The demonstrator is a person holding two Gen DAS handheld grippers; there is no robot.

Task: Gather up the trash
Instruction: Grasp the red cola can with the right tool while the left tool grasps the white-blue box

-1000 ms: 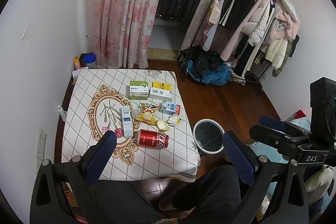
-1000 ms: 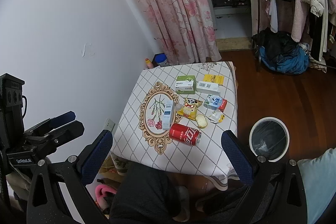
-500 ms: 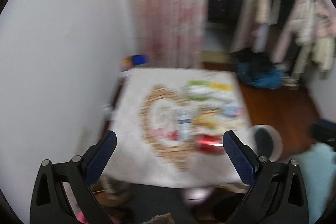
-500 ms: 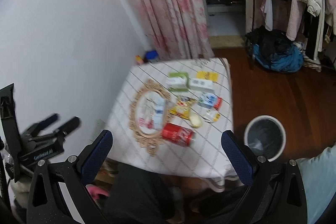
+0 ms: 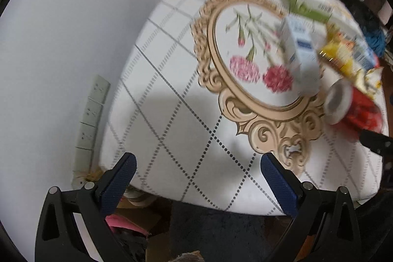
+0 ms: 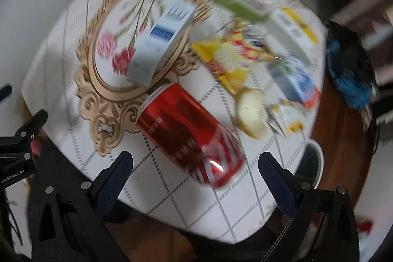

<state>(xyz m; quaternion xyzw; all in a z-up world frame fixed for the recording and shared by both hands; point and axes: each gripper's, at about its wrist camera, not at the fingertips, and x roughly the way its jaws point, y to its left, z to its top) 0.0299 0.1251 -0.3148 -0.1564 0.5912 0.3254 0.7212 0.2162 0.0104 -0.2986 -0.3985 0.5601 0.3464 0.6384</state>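
Table (image 6: 172,193) getting way closer now | both hand-held grippers, left (image 5: 198,173) and right (image 6: 195,171), dropping in wide, empty | right closing on can (image 6: 189,136) | bin (image 6: 315,163) waiting

Glossy metal can (image 6: 190,136), matt printed tablecloth (image 5: 172,100), crinkly foil wrapper (image 6: 231,58)

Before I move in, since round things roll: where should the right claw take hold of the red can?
Probably across the middle of the red can, coming down from above. It lies on its side, so fingers closing on its curved flanks should stop it rolling. The right claw is open and empty.
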